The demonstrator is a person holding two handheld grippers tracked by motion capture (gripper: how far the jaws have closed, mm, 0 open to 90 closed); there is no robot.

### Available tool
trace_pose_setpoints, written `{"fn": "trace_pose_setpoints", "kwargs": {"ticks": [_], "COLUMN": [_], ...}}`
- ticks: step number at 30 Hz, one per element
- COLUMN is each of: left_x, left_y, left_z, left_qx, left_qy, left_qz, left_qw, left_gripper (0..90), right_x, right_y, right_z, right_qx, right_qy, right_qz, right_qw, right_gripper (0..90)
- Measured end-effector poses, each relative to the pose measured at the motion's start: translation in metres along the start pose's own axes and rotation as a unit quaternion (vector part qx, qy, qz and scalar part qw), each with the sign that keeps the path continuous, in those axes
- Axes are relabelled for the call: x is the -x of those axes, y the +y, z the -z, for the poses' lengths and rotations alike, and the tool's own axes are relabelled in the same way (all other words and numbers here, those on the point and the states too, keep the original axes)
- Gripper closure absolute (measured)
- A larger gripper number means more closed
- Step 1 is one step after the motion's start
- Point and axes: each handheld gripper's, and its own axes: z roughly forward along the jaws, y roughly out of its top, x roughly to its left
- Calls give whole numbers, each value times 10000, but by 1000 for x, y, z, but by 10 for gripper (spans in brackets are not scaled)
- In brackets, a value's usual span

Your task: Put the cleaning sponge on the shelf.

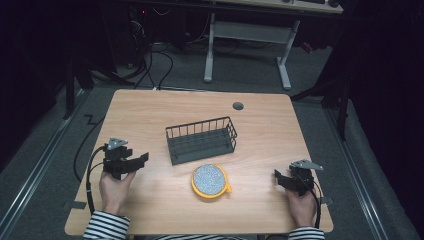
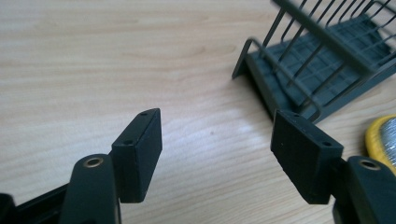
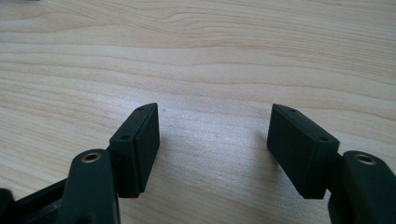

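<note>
Lying mid-table: wire basket [image 1: 202, 140], its long axis running left to right, slightly tilted.
Sitting just before it: yellow-rimmed round dish [image 1: 211, 181].
Left gripper [image 1: 142, 159]: gaping wide, holding nothing.
Right gripper [image 1: 276, 178]: gaping wide, holding nothing.

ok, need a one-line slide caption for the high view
Two open hand-held grippers, left and right, rest on a wooden table flanking a dark wire basket and a yellow-rimmed round scrubber.
</note>
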Motion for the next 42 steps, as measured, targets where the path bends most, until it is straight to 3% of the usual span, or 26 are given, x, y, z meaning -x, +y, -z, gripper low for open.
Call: {"fn": "trace_pose_setpoints", "kwargs": {"ticks": [4,9,21,27,30,36,41,42], "left_x": [-1,1,-2,3,6,6,7,7], "left_y": [-18,-31,-41,-42,-46,-47,-47,-47], "left_z": [-18,-30,-38,-40,-42,-42,-42,-42], "left_qx": [-194,-259,-185,-221,-113,-105,-102,-102], "left_qy": [50,125,417,531,645,657,651,651], "left_qz": [36,2,-29,-294,-491,-446,-445,-445], "left_qw": [9998,9996,9990,9979,9966,9968,9968,9968], "left_gripper": [345,343,341,326,317,315,310,310], "right_x": [0,0,2,3,-1,-18,-43,-43], "right_y": [0,0,1,6,12,26,43,43], "right_z": [0,0,0,0,1,5,6,6], "right_qx": [8,11,-2,-169,-222,-180,-190,-190], "right_qy": [2,5,87,130,245,619,1131,1131], "right_qz": [-11,-15,-103,-74,-47,107,347,347], "right_qw": [10000,10000,9999,9997,9994,9979,9928,9928], "right_gripper": [345,345,356,368,387,417,428,428]}}
